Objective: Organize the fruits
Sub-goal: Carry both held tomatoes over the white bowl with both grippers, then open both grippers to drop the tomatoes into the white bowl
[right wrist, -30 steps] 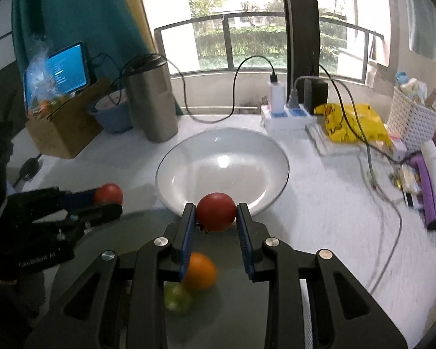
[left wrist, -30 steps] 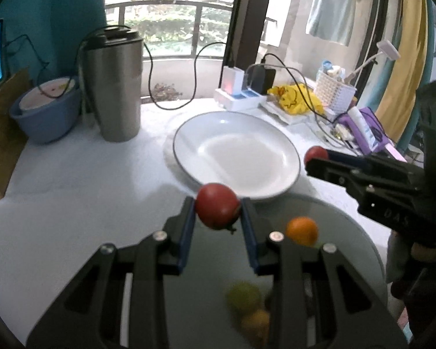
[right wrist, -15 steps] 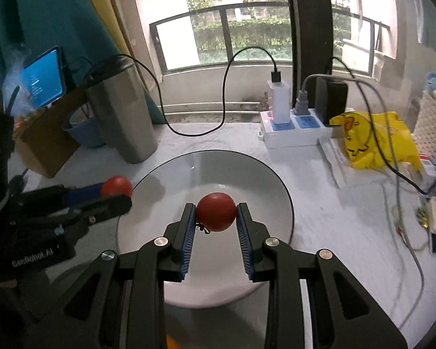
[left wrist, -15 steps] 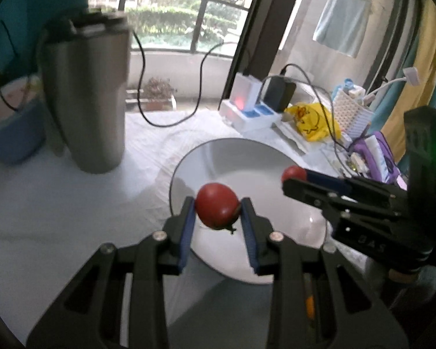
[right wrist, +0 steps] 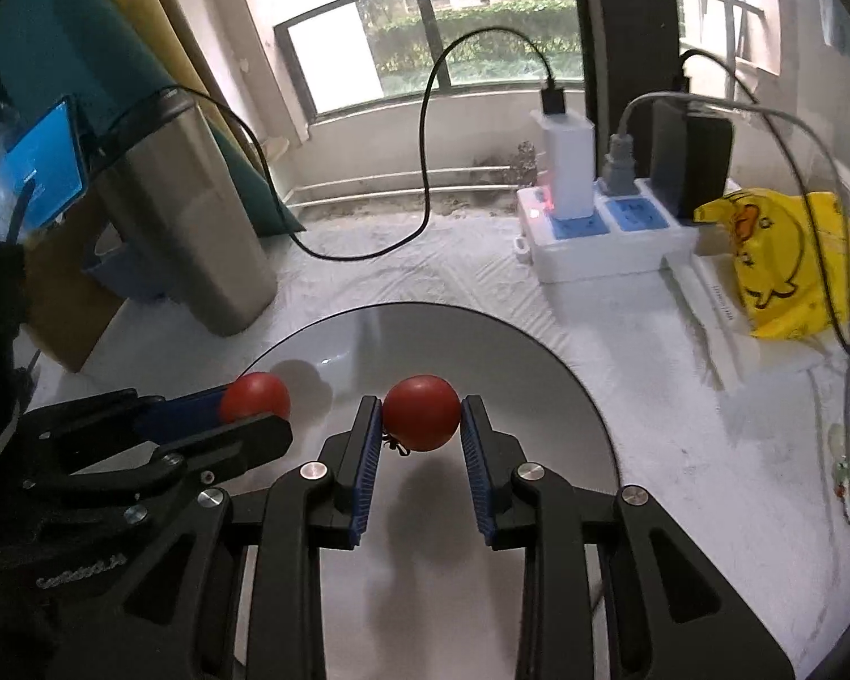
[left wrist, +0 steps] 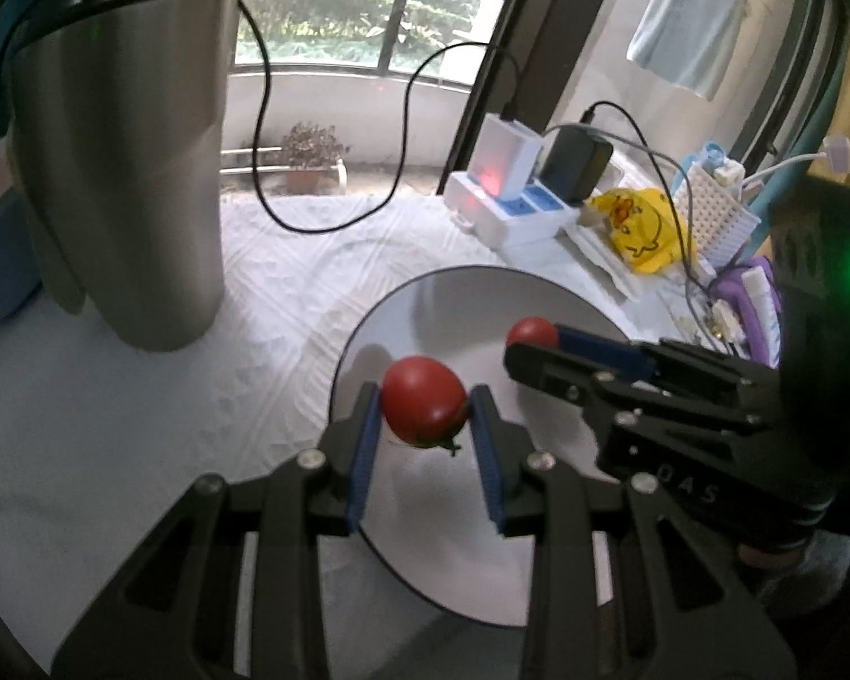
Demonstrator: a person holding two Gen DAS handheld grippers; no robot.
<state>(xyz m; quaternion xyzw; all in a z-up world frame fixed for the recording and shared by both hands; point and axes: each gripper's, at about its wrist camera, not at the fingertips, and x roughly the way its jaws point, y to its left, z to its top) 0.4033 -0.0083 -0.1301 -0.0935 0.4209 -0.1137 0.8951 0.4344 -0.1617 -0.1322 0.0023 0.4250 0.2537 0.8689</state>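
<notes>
Jaws of both grippers, left (left wrist: 423, 416) and right (right wrist: 421, 422), still pinch one tomato each. Both have moved from the grey tray to over the plate (right wrist: 544, 362). The fruits seen earlier are gone from view.

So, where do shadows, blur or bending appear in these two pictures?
Left wrist view: the steel tumbler bulges from fisheye bending; the window behind is bright. Right wrist view: the tomato casts a dark shadow on the white plate; the edges look soft.
</notes>
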